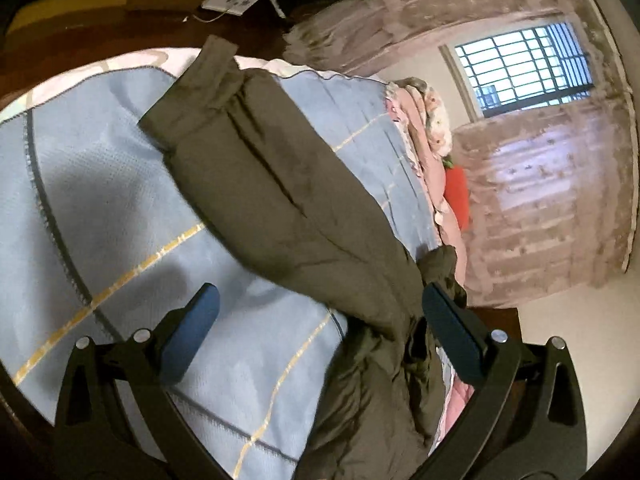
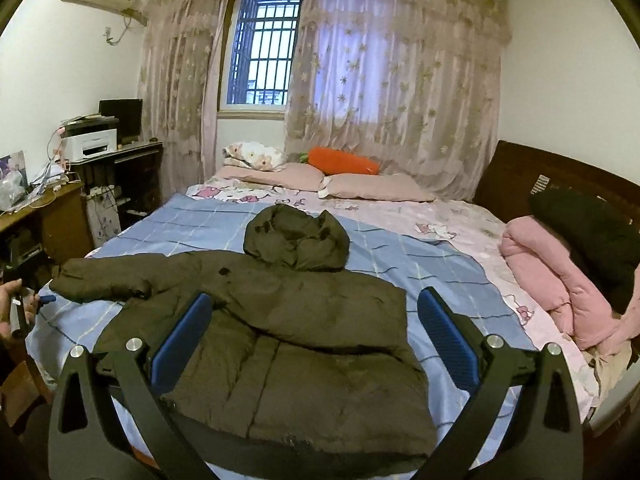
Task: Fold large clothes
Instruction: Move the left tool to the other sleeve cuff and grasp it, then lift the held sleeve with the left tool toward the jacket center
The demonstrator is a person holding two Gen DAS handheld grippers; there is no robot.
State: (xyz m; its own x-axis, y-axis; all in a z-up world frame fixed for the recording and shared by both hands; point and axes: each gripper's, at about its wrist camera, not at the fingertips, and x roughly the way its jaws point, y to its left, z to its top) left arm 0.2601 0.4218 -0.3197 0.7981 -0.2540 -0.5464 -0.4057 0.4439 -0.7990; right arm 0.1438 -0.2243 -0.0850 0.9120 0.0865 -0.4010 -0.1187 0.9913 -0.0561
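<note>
Jacket (image 2: 276,320) flat on bed (image 2: 460,276), unfolded.
Sleeve (image 1: 256,168) reaches toward eleven o'clock; my left gripper (image 1: 320,328) and right gripper (image 2: 316,332) hover, jaws wide, empty.

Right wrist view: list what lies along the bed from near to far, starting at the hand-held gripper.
Right hand-held gripper → jacket body → jacket hood → pink pillows → orange carrot cushion → curtain.
</note>
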